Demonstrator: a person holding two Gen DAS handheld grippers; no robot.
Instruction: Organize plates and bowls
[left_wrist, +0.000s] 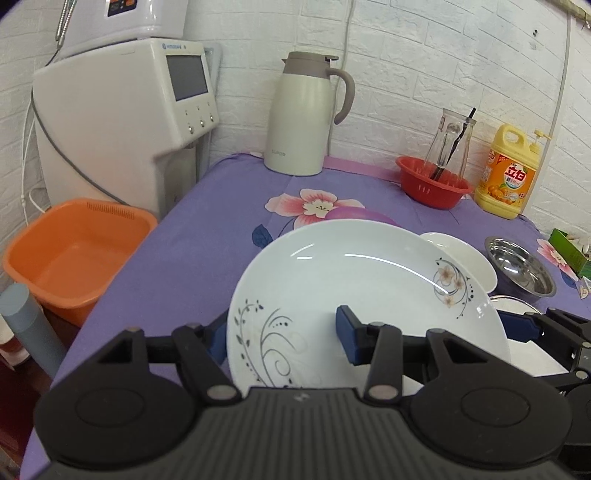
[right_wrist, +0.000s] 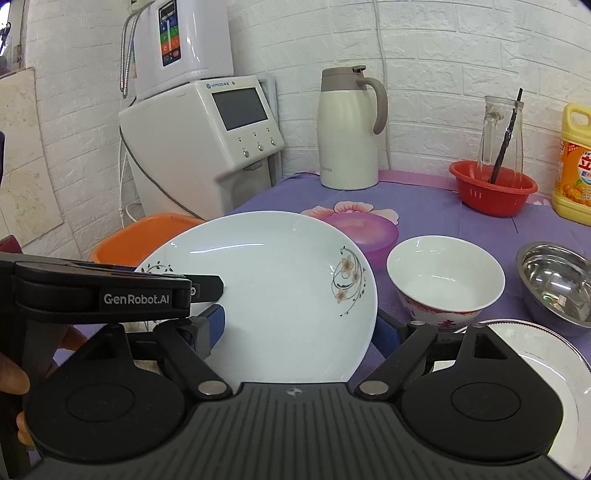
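Between both tongs, glossy round floral plate tilts.

Bright, even light; fisheye-warped edges

Purple floral tablecloth under jug, bowls.

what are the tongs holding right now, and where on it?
Both tongs hold the white floral plate by its rim: left tongs pinch the near left edge, right tongs pinch the near right edge. The plate is tilted.
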